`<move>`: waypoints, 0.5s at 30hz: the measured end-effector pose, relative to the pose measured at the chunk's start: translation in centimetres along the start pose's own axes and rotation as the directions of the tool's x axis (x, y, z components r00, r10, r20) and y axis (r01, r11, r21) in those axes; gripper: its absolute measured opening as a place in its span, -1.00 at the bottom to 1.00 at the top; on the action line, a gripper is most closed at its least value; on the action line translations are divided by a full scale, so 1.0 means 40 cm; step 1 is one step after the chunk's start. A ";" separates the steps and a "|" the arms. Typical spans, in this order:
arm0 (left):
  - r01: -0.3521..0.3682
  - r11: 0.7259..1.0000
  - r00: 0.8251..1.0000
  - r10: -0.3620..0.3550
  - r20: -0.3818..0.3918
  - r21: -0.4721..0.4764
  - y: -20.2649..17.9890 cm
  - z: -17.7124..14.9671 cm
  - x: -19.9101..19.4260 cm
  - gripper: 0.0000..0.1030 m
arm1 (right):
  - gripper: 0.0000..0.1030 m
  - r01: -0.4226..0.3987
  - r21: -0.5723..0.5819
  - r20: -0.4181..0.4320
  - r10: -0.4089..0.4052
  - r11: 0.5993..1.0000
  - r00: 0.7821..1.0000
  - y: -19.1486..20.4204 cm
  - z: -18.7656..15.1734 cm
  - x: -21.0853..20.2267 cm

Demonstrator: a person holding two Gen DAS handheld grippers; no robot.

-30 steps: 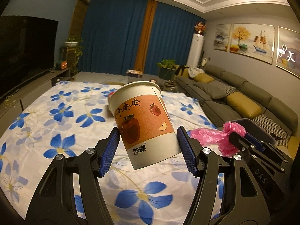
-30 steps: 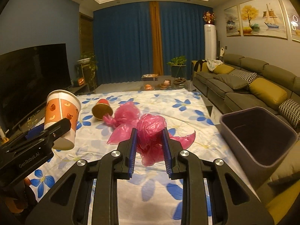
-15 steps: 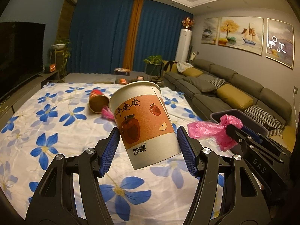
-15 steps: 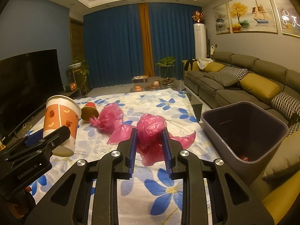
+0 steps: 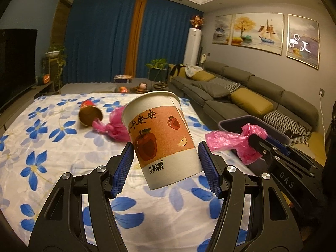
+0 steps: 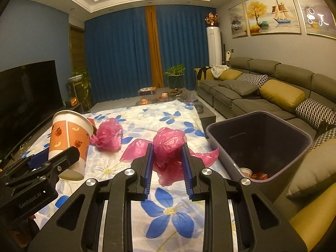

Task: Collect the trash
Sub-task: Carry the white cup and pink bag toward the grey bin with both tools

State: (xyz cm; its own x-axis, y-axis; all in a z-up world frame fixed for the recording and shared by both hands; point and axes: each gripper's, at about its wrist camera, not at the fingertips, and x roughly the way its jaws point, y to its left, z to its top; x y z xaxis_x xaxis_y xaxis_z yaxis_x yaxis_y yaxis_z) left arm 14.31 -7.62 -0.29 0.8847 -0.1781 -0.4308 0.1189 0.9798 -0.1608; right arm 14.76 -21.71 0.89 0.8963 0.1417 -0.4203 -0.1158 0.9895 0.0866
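Observation:
My left gripper (image 5: 166, 166) is shut on a white and orange paper cup (image 5: 161, 136) with apple pictures, held tilted above the flowered cloth (image 5: 52, 157). The cup also shows in the right wrist view (image 6: 69, 140). My right gripper (image 6: 168, 163) is shut on a crumpled pink plastic bag (image 6: 168, 145), which also shows in the left wrist view (image 5: 231, 140). A dark grey trash bin (image 6: 262, 145) stands just right of it, with some trash at its bottom. Another knotted pink bag (image 6: 109, 135) and a tipped gold and red can (image 5: 89, 114) lie on the cloth.
A grey sofa (image 6: 262, 92) with yellow and patterned cushions runs along the right wall behind the bin. A dark TV (image 6: 27, 98) stands on the left. Blue curtains, plants and a low table with small items are at the back.
Both grippers have moved right with their loads. The bin has come closer and larger in the right wrist view, and its contents now show. The can and the knotted bag appear in the left wrist view.

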 end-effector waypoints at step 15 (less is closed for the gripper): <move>0.143 0.989 0.990 -0.143 -0.023 0.037 -0.102 0.040 0.051 0.20 | -0.48 0.079 0.040 0.024 -0.080 0.996 0.996 -0.089 0.011 -0.011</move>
State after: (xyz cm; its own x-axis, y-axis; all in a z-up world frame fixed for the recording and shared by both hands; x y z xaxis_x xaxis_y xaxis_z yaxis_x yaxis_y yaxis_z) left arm 16.37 -11.85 0.92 0.8480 -0.3180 -0.4241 0.2611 0.9468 -0.1879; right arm 14.94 -25.31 1.15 0.9128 0.0608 -0.4039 -0.0271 0.9957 0.0886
